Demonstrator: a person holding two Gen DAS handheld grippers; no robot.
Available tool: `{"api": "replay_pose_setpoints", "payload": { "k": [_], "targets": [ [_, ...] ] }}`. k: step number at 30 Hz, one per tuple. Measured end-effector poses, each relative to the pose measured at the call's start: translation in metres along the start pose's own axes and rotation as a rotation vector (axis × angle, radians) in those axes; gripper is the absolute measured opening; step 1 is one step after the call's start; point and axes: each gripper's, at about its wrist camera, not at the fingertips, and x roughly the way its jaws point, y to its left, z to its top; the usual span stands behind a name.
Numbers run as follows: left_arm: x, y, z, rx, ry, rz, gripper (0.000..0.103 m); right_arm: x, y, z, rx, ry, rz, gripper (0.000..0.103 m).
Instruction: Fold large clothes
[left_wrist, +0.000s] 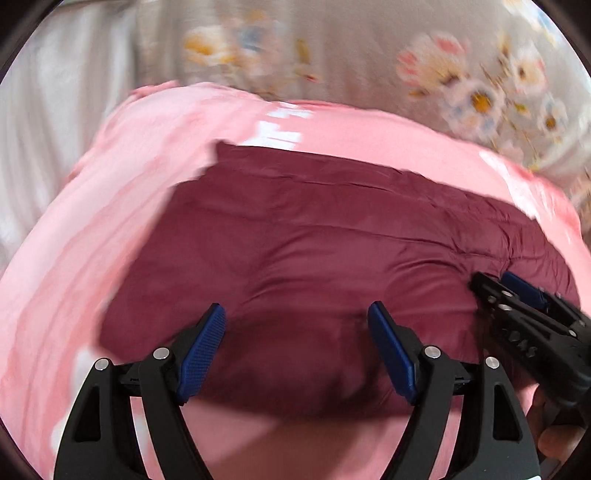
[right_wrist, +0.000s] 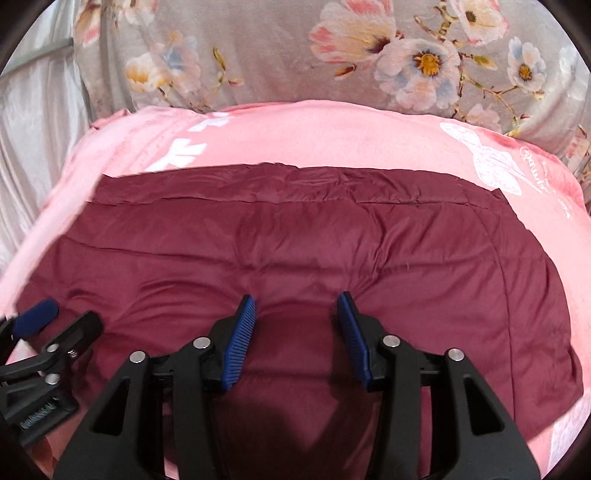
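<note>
A dark maroon padded garment (left_wrist: 314, 251) lies folded into a wide flat block on a pink blanket (left_wrist: 66, 280); it also shows in the right wrist view (right_wrist: 295, 243). My left gripper (left_wrist: 297, 314) is open and empty just above the garment's near edge. My right gripper (right_wrist: 297, 302) is open and empty over the garment's near middle. The right gripper shows at the right of the left wrist view (left_wrist: 517, 299), and the left gripper at the lower left of the right wrist view (right_wrist: 40, 325). The left wrist view is blurred by motion.
The pink blanket (right_wrist: 332, 136) with white butterfly prints covers the bed. Behind it lies a grey floral cover (right_wrist: 295, 48). A pale silvery curtain (right_wrist: 33, 122) hangs at the far left.
</note>
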Motion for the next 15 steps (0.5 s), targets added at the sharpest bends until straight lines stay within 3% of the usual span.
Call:
{"api": "replay_pose_setpoints", "payload": {
  "k": [6,10,13,15],
  "targets": [
    [-0.022,0.081,-0.012,-0.263,0.049,-0.008,0.078,-0.01,0.021,-0.019,-0.024,0.011,0.025,0.013],
    [-0.013,0.117,-0.013,-0.407,0.09,-0.052,0.078,-0.008,0.028,-0.026,-0.044,0.018,0.008,0.011],
    [0.004,0.121,-0.01,-0.47,0.142,-0.154,0.078,-0.004,0.027,-0.027,-0.046,0.029,0.007,0.011],
    [0.008,0.116,-0.007,-0.488,0.136,-0.153,0.078,-0.002,0.024,-0.027,-0.039,0.036,0.016,0.011]
  ]
}}
